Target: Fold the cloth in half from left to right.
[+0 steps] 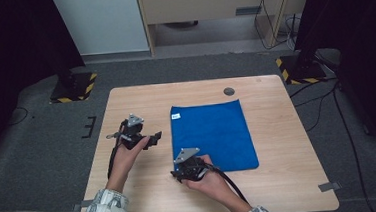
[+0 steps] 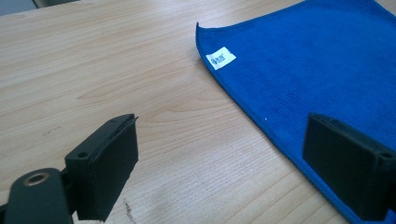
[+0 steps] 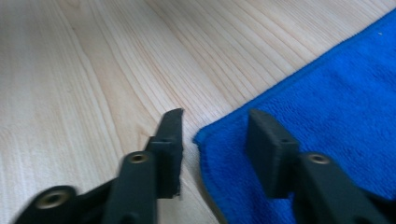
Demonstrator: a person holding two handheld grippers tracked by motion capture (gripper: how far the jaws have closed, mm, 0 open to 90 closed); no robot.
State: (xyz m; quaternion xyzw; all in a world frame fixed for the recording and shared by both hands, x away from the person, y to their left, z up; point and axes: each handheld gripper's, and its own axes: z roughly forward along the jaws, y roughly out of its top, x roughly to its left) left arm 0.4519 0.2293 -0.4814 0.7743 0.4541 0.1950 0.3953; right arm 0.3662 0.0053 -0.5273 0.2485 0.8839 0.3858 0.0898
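The blue towel point(image 1: 212, 136) lies flat on the table point(image 1: 130, 97), its long axis running away from the person, with a small white label point(image 1: 175, 116) near its far left corner. Everything turns on the towel's near left corner point(image 3: 205, 136).

The right gripper point(image 1: 183, 172) sits right at that corner. In the right gripper view the jaws straddle it: one jaw stands over bare wood just left of the corner, the other over the cloth, and the corner tip lies in the gap between them. The jaws are partly open and the pads do not press on the towel, so nothing is held. A short push forward and down should put the corner between the pads.

The left gripper point(image 1: 153, 139) rests beside the towel's left edge, about midway along it, pointing at the cloth. Its jaws stand wide open and empty; in the left gripper view one jaw is over wood and the other over the towel's edge. From there the far left corner, by the label, lies ahead of it, nearer to this hand than to the right one.
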